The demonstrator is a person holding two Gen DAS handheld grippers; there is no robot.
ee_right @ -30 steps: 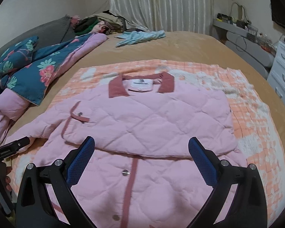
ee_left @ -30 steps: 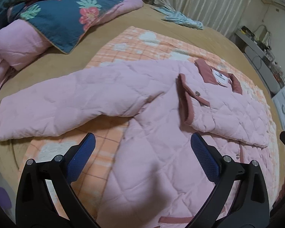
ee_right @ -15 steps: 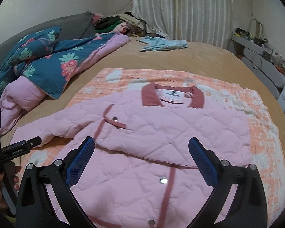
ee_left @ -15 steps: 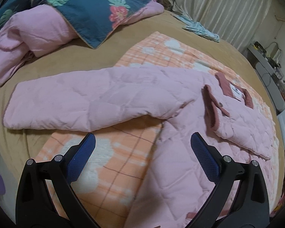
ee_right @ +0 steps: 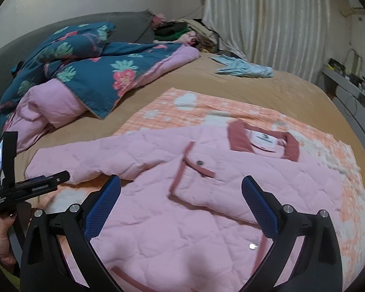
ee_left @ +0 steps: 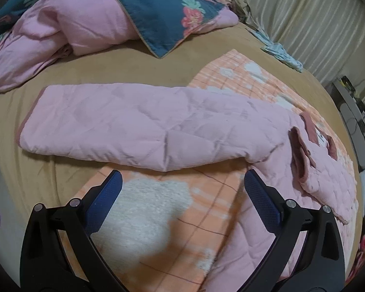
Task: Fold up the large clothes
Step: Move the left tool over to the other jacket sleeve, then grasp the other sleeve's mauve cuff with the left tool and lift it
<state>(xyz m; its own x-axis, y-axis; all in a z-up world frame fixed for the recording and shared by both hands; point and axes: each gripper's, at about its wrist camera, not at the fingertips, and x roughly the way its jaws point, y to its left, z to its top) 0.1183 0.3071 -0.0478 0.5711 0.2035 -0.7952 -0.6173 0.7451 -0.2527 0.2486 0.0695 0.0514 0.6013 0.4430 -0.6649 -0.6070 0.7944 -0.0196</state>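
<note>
Bed [ee_right: 292, 90] under orange blanket [ee_right: 182, 112], curtains [ee_right: 267, 19] behind, perhaps shelving beyond.

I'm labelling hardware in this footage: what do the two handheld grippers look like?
Both the left gripper and the right gripper have black plastic arms with silver round bolts and two fingers lined with blue textured pads. No cables or sleeves show.

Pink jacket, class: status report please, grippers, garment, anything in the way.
Both grippers, left and right, open, empty. Pink jacket flat on checked blanket, one sleeve stretched out unfolded. Nothing on it.
</note>
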